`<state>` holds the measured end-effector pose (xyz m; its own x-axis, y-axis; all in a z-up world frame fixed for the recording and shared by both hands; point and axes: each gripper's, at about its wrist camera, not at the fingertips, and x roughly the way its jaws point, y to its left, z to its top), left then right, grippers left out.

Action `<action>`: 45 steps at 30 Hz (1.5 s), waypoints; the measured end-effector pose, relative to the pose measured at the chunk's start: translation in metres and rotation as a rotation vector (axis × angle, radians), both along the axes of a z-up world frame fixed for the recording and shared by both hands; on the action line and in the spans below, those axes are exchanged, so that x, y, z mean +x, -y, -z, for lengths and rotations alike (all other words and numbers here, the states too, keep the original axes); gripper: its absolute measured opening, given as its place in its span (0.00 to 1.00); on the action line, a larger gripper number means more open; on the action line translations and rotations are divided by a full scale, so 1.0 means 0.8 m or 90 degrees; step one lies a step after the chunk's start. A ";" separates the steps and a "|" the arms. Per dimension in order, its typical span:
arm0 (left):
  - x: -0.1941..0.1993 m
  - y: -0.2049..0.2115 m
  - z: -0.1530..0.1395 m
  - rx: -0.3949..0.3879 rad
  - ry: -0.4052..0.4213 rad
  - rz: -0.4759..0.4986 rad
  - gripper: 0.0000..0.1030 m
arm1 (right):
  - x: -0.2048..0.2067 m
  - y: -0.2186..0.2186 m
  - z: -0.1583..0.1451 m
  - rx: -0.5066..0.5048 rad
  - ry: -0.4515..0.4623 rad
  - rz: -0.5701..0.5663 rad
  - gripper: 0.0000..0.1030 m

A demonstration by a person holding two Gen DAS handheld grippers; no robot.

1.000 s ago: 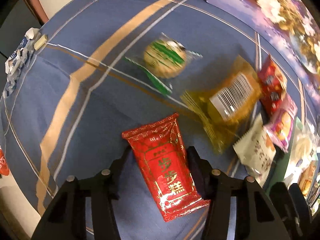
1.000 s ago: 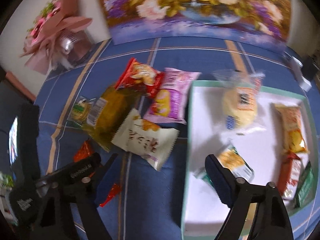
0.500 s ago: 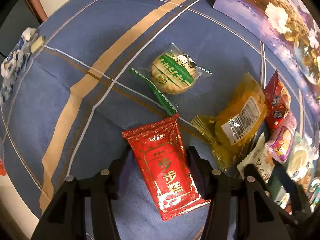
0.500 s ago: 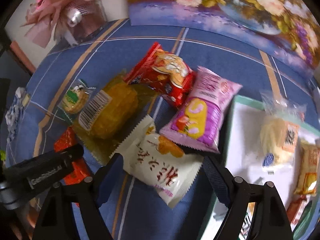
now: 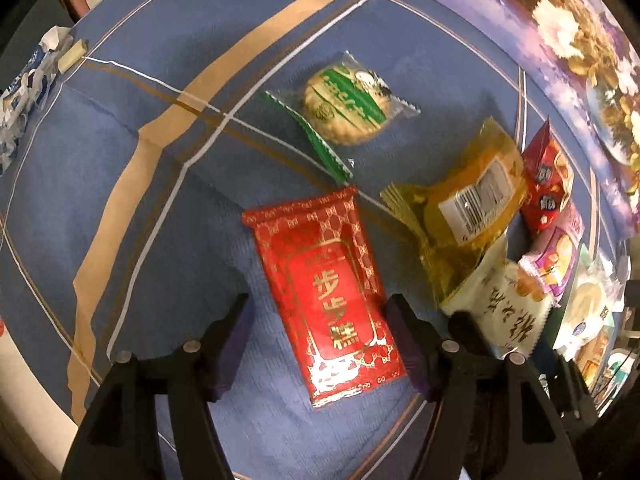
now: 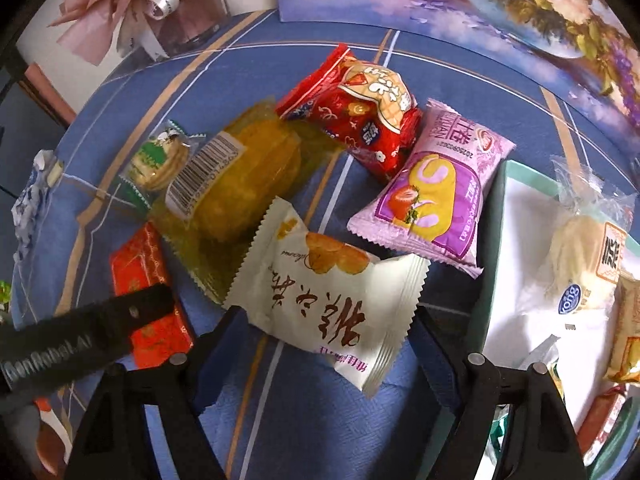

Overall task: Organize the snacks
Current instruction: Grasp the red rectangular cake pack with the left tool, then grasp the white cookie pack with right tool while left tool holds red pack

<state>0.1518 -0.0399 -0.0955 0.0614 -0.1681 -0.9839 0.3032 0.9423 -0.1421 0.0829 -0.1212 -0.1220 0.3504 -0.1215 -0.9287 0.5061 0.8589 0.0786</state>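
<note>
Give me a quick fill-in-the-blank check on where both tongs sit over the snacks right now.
1. The left tongs straddle the flat ____ packet with gold characters, and their jaws are opening.
2. The right tongs sit around the ____ packet with saw-tooth ends, and their jaws are closing.
3. That packet overlaps the translucent ____ packet bearing a barcode label.
4. The round cookie in the clear wrapper has a ____ stripe.

Missing words: red; white; yellow; green
</note>
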 end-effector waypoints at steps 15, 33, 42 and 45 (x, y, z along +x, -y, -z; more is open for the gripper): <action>-0.007 -0.010 0.007 -0.030 0.005 -0.030 0.47 | -0.002 0.020 -0.001 0.031 0.046 0.063 0.39; 0.007 -0.042 -0.013 -0.025 0.042 -0.041 0.44 | -0.043 0.043 -0.012 0.079 0.087 0.106 0.34; 0.010 -0.055 -0.020 -0.042 0.034 -0.041 0.39 | -0.064 0.046 -0.023 0.064 0.115 0.124 0.24; 0.009 -0.050 -0.013 -0.051 0.036 -0.042 0.38 | -0.072 0.046 -0.031 0.067 0.131 0.128 0.21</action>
<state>0.1588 0.0005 -0.0852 0.1300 -0.2391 -0.9623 0.2507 0.9469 -0.2014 0.0250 -0.1580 -0.0972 0.5114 -0.1145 -0.8517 0.6294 0.7247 0.2805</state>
